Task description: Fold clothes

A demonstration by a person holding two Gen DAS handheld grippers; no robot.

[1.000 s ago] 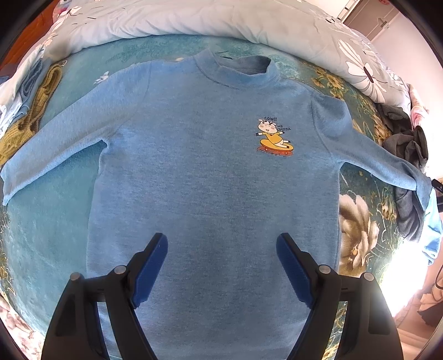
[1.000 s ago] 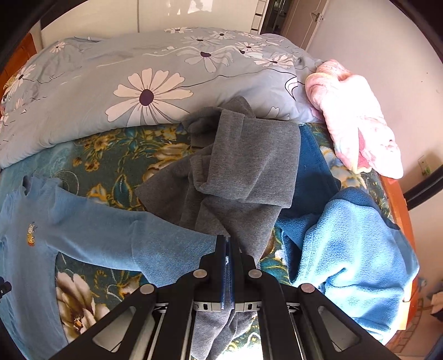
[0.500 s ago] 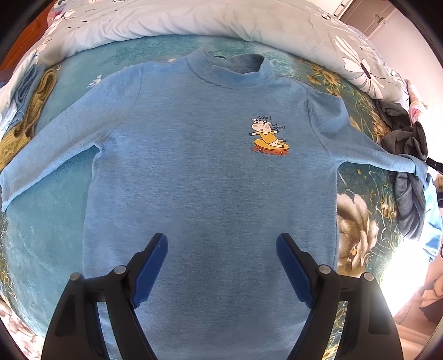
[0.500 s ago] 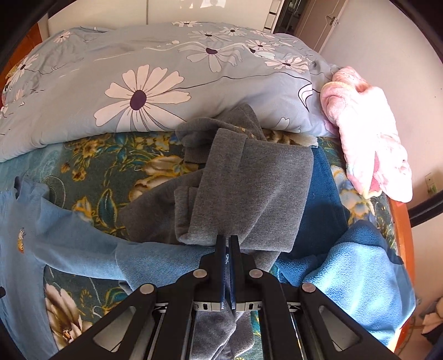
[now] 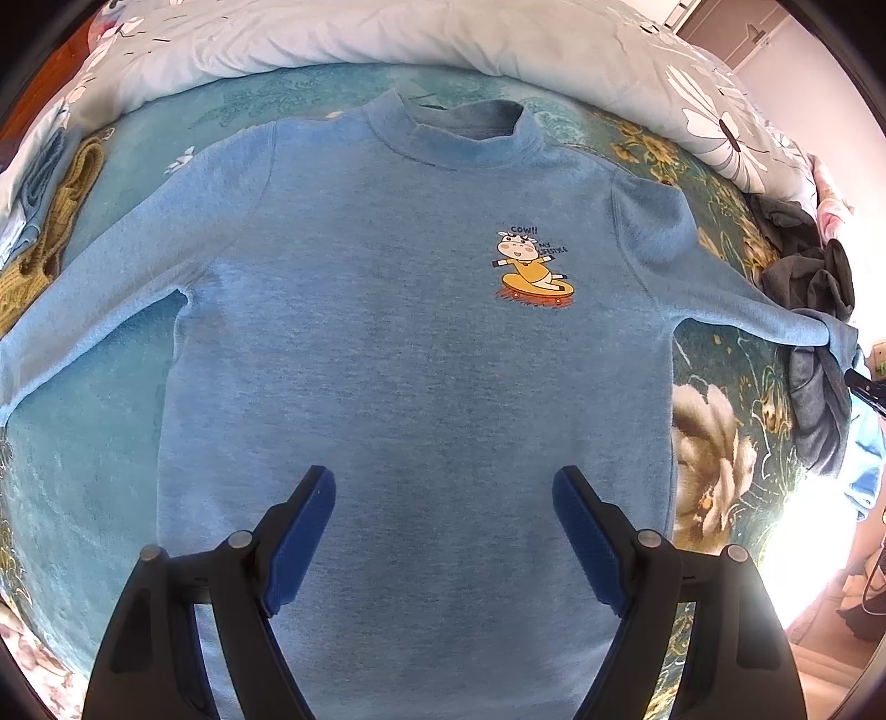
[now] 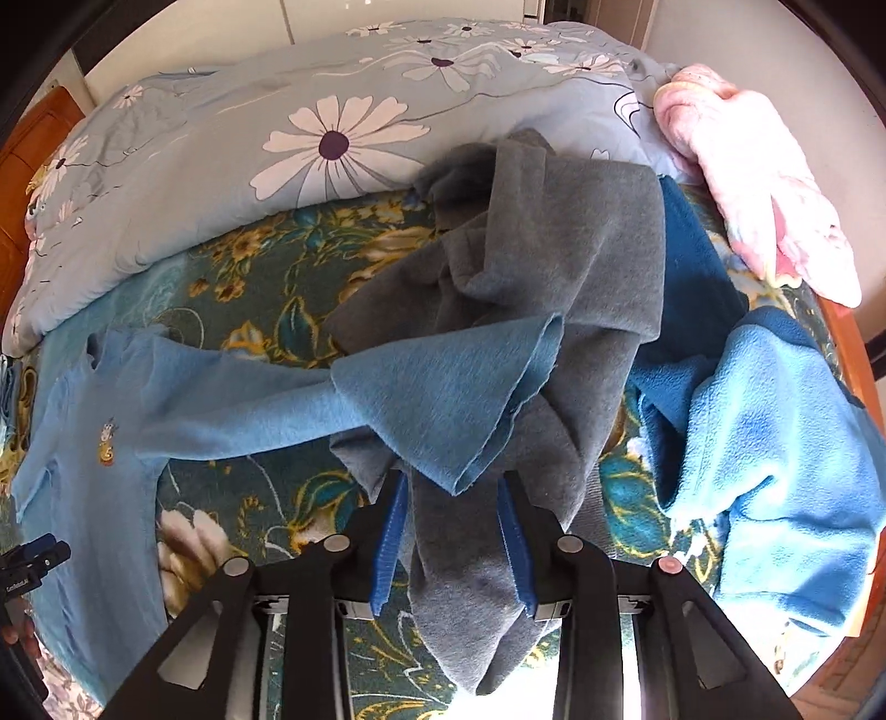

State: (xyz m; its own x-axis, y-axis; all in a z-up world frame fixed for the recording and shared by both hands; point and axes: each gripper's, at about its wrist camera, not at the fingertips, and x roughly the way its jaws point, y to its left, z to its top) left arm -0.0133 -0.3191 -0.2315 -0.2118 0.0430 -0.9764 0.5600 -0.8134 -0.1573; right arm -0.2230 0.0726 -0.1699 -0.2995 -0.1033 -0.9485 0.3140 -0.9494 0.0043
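The light-blue sweatshirt [image 5: 421, 343] lies face up and flat on the floral bedspread [image 5: 720, 382], collar toward the daisy-print duvet [image 5: 387, 33], both sleeves spread outward; a small cartoon cow on an orange skateboard [image 5: 534, 268] is printed on its chest, on the side toward the grey garment [image 5: 819, 399]. The left gripper [image 5: 443, 531] hovers over the sweatshirt's lower body, its 2 blue-padded fingers spread wide with nothing between them. From this view the sweatshirt's far cuff [image 5: 830, 332] is small and drapes onto the grey garment; a mustard knit [image 5: 50, 243] lies beyond the opposite sleeve. The right wrist view shows that cuff [image 6: 459, 404] close up, its end flared and crumpled on top of the grey garment [image 6: 554, 266]; the right gripper [image 6: 451, 526] sits just below the cuff with its fingers parted, the cuff's edge hanging at the gap and grey cloth lying between them, gripping neither. Only here appear a blue fleece [image 6: 775, 454] and a pink garment [image 6: 764, 194] beyond the grey one.
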